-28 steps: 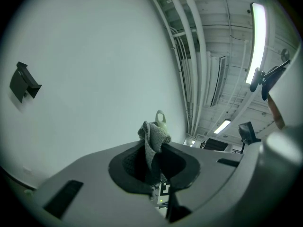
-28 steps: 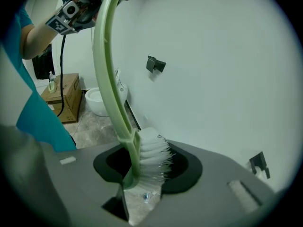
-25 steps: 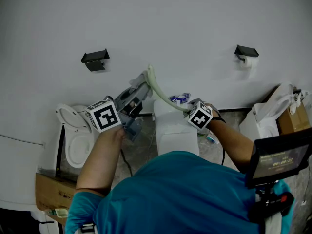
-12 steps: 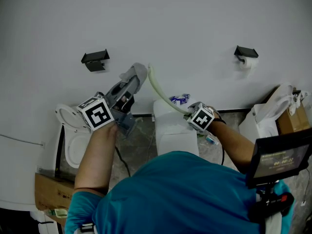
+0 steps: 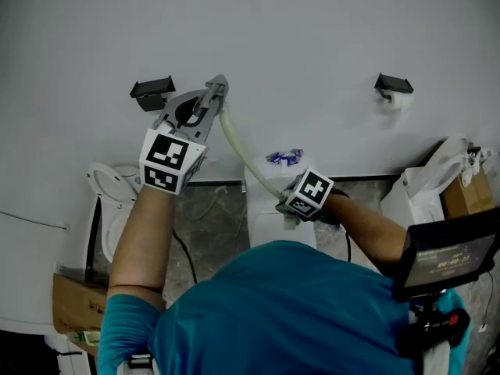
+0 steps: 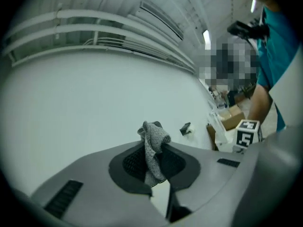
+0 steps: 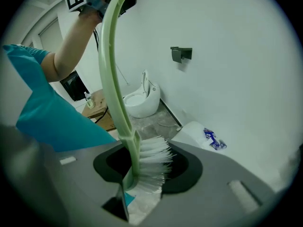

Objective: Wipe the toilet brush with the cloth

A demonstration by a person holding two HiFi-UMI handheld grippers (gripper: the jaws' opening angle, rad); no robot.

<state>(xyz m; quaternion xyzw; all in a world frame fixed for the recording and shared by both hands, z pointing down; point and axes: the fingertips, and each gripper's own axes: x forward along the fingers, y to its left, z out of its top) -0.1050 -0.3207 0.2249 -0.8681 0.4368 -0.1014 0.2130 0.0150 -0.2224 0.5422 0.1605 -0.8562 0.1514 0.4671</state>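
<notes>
While left tongs [image 6: 156,148] pinch the grey cloth [image 6: 152,138], right tongs [image 7: 142,174] clamp the toilet brush [image 7: 152,161] by its bristle head. Its handle [image 7: 110,70] rises toward the cloth.

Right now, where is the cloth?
Head view, upper left: the cloth is pinched in the left claw, at the brush handle's top, near the wall bracket.

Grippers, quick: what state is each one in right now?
Left gripper: closed on the grey cloth.
Right gripper: closed on the toilet brush, at its bristle end.
</notes>
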